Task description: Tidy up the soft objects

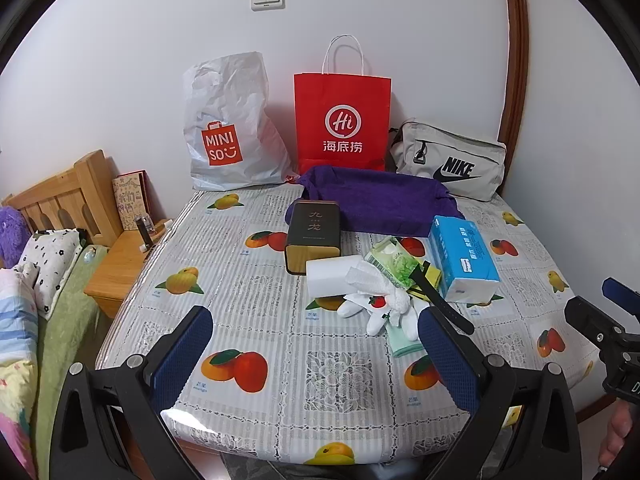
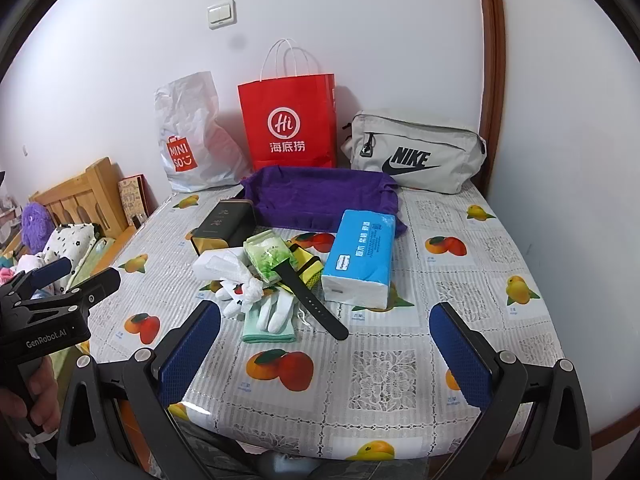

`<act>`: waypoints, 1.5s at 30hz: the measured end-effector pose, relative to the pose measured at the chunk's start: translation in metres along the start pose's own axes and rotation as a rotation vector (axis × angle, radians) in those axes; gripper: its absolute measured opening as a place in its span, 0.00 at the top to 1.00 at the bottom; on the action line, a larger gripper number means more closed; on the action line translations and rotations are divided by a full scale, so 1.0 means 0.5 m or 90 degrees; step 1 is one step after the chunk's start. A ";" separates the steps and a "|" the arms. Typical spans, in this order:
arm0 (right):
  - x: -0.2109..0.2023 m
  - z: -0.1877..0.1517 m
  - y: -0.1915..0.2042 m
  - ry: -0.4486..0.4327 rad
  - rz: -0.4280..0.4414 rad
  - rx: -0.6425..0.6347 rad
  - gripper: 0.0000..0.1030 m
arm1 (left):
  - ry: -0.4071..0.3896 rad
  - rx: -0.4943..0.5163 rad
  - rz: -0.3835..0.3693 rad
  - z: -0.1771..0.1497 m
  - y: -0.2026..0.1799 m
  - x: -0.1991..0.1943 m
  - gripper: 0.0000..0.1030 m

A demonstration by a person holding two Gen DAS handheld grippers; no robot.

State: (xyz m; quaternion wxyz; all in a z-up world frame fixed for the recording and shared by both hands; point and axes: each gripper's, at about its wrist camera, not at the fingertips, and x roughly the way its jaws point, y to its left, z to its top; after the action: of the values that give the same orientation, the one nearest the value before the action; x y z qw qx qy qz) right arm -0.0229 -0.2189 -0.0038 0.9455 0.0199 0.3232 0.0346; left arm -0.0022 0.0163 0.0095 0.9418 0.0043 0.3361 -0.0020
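Grippers are hovering wide-jawed and empty over the near table edge: left gripper [image 1: 316,356], right gripper [image 2: 326,350]. White gloves [image 2: 272,310] are lying on a green cloth [image 2: 266,332] mid-table, touching a tissue pack [image 2: 360,260], with a purple towel [image 2: 320,200] sitting behind.

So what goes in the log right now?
left hand-held gripper open | right hand-held gripper open | white fabric gloves untouched
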 end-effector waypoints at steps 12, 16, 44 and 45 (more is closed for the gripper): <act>-0.004 0.003 0.008 0.001 0.000 -0.003 0.00 | -0.001 0.000 -0.001 -0.002 0.002 -0.001 0.00; -0.004 0.002 0.009 0.001 0.002 -0.003 0.00 | -0.001 0.000 -0.001 -0.002 0.002 -0.001 0.00; 0.001 0.000 0.011 0.004 0.007 -0.002 0.00 | 0.003 0.001 -0.011 -0.010 0.007 0.003 0.00; 0.001 0.000 0.011 0.000 0.006 -0.003 0.00 | 0.004 0.001 -0.014 -0.010 0.006 0.007 0.00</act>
State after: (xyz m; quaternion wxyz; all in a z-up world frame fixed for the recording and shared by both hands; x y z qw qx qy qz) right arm -0.0228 -0.2136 -0.0039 0.9453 0.0193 0.3230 0.0402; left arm -0.0026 0.0195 0.0034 0.9405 0.0010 0.3395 -0.0126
